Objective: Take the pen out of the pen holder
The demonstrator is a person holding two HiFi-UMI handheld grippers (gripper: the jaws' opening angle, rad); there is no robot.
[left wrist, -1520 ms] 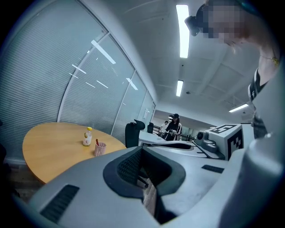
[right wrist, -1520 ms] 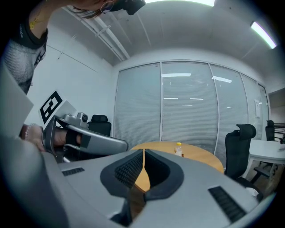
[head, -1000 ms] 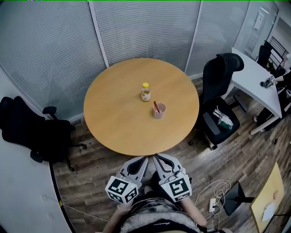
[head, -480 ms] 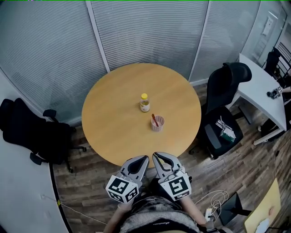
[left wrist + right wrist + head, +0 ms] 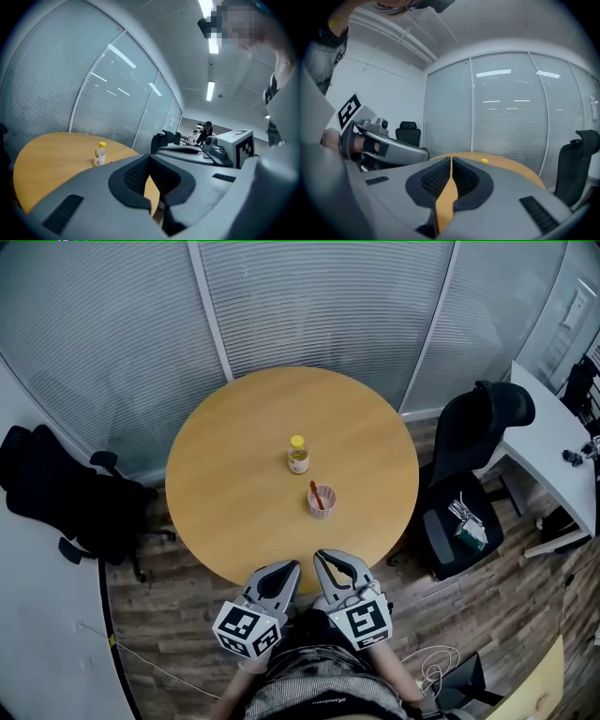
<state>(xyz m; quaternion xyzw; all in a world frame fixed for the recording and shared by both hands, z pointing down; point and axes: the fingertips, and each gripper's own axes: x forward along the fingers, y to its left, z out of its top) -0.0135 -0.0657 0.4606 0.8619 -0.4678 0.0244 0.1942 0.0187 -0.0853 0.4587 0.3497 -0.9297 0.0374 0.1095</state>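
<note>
A round wooden counter (image 5: 234, 484) carries two things. A pink pen holder (image 5: 322, 502) stands a little right of centre, toward the near side. A red pen (image 5: 316, 492) is in it, leaning left and sticking up above the rim. A small bottle (image 5: 298, 455) with a yellow cap stands just far-left of the holder, not touching it.

The left hand-held gripper (image 5: 286, 567) and the right hand-held gripper (image 5: 326, 560) sit side by side at the near rim of the counter. Both point at the holder from well short of it. In its own view the left hand-held gripper (image 5: 150, 157) is clenched at the tips with nothing held. Only a wedge of counter shows lower down between the pads. The bottle (image 5: 99, 153) stands on the counter to its left. The right hand-held gripper (image 5: 451, 160) is clenched too, also on nothing. Just a thin slit of counter shows between its pads, with the bottle's yellow cap (image 5: 484, 161) past its tip.

A black chair (image 5: 56, 498) stands on the floor left of the counter and another (image 5: 469, 460) on the right. A white desk (image 5: 558, 442) is at the far right.
</note>
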